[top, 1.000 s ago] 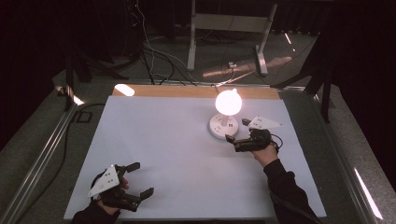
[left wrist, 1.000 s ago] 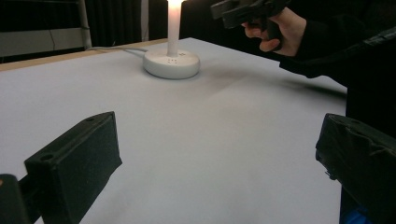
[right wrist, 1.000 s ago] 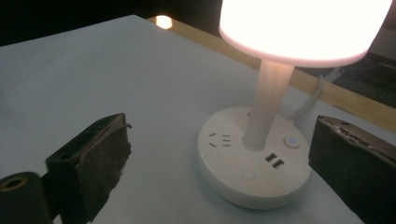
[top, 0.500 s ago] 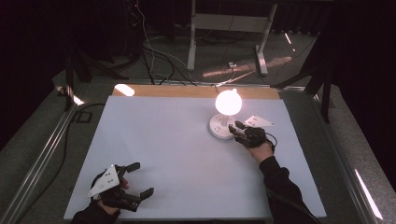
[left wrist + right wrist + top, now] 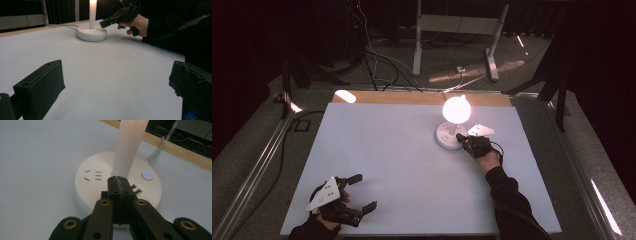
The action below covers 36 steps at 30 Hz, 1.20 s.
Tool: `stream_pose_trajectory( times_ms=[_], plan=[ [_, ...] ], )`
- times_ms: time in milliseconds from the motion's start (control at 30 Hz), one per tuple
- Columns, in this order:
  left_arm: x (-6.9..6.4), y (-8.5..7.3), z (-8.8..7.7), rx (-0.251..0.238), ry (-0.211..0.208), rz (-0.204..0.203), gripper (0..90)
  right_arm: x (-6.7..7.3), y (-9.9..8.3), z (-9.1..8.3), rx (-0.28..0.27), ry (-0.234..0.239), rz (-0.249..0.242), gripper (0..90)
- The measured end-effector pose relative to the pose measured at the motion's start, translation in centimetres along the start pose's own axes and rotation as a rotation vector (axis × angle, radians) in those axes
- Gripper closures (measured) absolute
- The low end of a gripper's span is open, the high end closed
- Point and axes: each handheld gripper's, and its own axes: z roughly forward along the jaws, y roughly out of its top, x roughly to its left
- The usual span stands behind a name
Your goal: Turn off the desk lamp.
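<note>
A lit lamp with a glowing globe (image 5: 456, 108) stands on a round white socket base (image 5: 447, 137) at the back right of the white table. The base (image 5: 100, 182) has outlet slots, a blue-lit button (image 5: 147, 174) and a white stem (image 5: 128, 145). My right gripper (image 5: 460, 138) (image 5: 117, 180) is shut with nothing between its jaws, its tip over the base close to the stem's foot. My left gripper (image 5: 360, 191) (image 5: 117, 82) rests open at the table's front left, far from the lamp. In the left gripper view the right gripper (image 5: 103, 24) hovers just above the base (image 5: 91, 33).
A white cord (image 5: 156, 151) runs from the base over the wooden back edge (image 5: 422, 98). Beyond the table are cables and a metal stand (image 5: 454, 25) on the floor. The white table top (image 5: 402, 150) lies bare between the two grippers.
My right gripper has moved left and forward from beside the base to over it, near the stem. The left gripper has stayed where it was.
</note>
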Motion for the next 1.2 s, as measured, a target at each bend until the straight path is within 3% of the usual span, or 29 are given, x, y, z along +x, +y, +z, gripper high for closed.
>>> stream_pose_trajectory(
  times_ms=[467, 700, 933, 1200],
  plan=[
    [0.1, -0.1, 0.0, -0.001, 0.000, -0.002, 0.4, -0.1, -0.4, 0.6, 0.008, -0.007, 0.019, 90.0],
    [-0.1, -0.1, 0.0, 0.006, -0.002, 0.001, 0.4, 0.2, -0.1, 1.0, 0.028, -0.016, -0.002, 90.0],
    [-0.1, 0.0, 0.0, 0.001, 0.001, 0.001, 0.4, 0.0, 1.3, -0.4, -0.005, -0.013, 0.002, 90.0],
    [-0.2, 0.1, -0.1, -0.004, 0.002, 0.005, 0.4, 0.0, 0.6, -0.1, 0.004, -0.015, 0.006, 90.0]
  ],
)
